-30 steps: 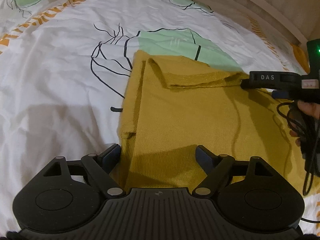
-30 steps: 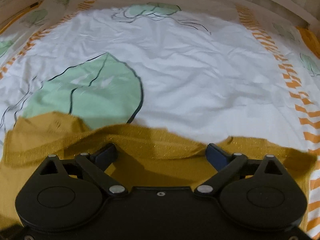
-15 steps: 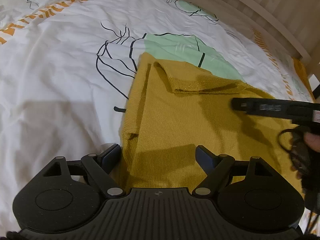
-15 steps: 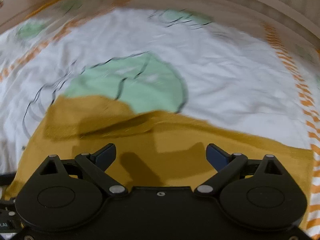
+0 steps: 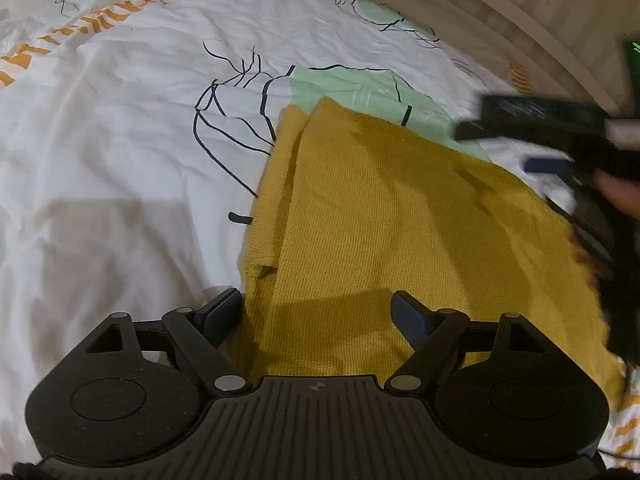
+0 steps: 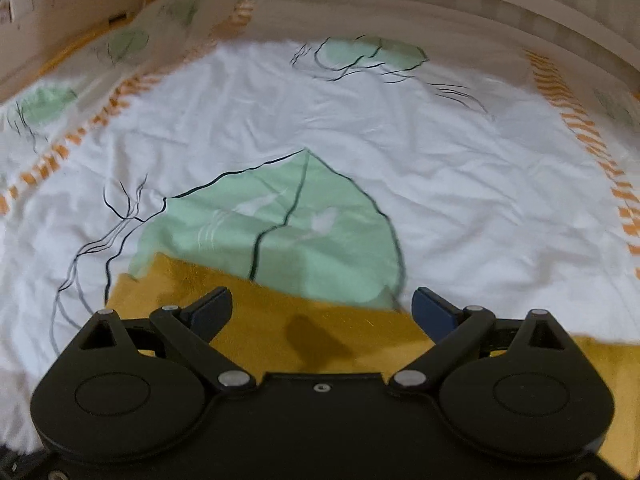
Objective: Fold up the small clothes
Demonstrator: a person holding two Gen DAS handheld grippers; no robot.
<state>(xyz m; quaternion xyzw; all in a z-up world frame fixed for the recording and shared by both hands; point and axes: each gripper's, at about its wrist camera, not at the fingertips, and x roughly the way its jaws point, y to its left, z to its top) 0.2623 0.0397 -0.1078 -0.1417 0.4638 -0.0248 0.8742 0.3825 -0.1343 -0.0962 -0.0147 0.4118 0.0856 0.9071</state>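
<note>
1. A mustard-yellow knit garment (image 5: 400,240) lies flat on a bed, on a white bedsheet (image 5: 120,140) printed with green leaves, thin black line drawings and orange hatched stripes.

2. In the left wrist view the garment's long axis runs from the near edge, under the left tongs (image 5: 316,312), away and slightly leftward to a far corner that overlaps a green leaf print (image 5: 360,84). Its far edge slants down to the right.

3. Along the garment's left side a narrow strip (image 5: 272,200) lies folded, making a second layer with a straight lengthwise crease. The rest of the cloth looks smooth, with only soft ripples.

4. The left tongs stand wide apart. The left pad (image 5: 222,310) is over the sheet just beside the garment's left edge and the right pad (image 5: 408,314) is over the yellow cloth. Nothing is clamped between them, and whether the pads touch the fabric cannot be told.

5. The right tongs (image 6: 322,312) are also spread apart with nothing between the pads. They hover over the garment's far edge, pointing across it toward the large green leaf (image 6: 288,232). This view is slightly blurred.

6. In the left wrist view the right tongs (image 5: 532,120) appear as a dark blurred bar at the right, above the garment's far-right edge, with part of a hand (image 5: 620,196) and black cables (image 5: 592,232) below.

7. A pale wooden bed frame (image 6: 400,8) curves around the far side of the mattress.
</note>
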